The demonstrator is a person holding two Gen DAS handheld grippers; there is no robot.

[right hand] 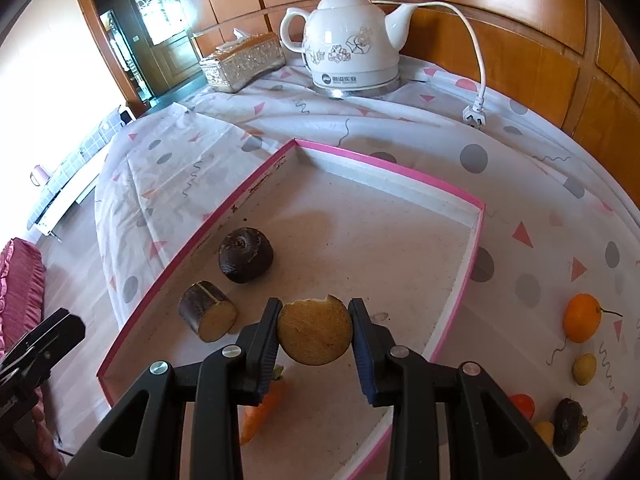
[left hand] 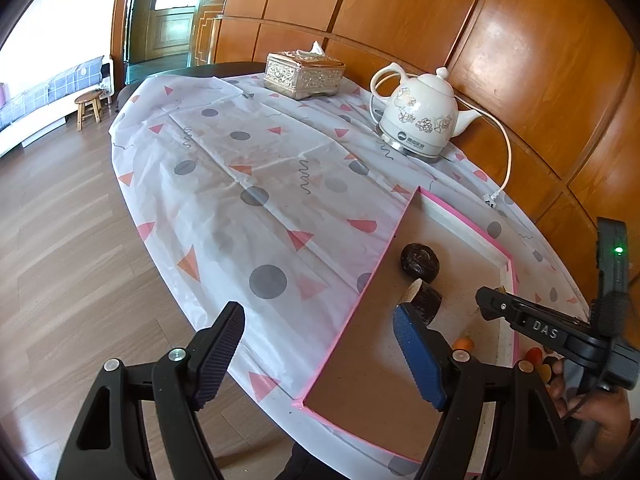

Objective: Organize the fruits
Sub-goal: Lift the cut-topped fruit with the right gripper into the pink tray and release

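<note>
Your right gripper point(right hand: 315, 334), jaws clamped on the round yellowish cut piece point(right hand: 315, 332) above the pink-rimmed shallow tray point(right hand: 460, 196), may drop it onto the orange carrot point(right hand: 262, 412) beneath, while your left gripper point(left hand: 320, 354) hangs empty, jaws apart.

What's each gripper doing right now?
Left gripper: open, nothing between its fingers.
Right gripper: shut on a cut piece, over the tray.
</note>
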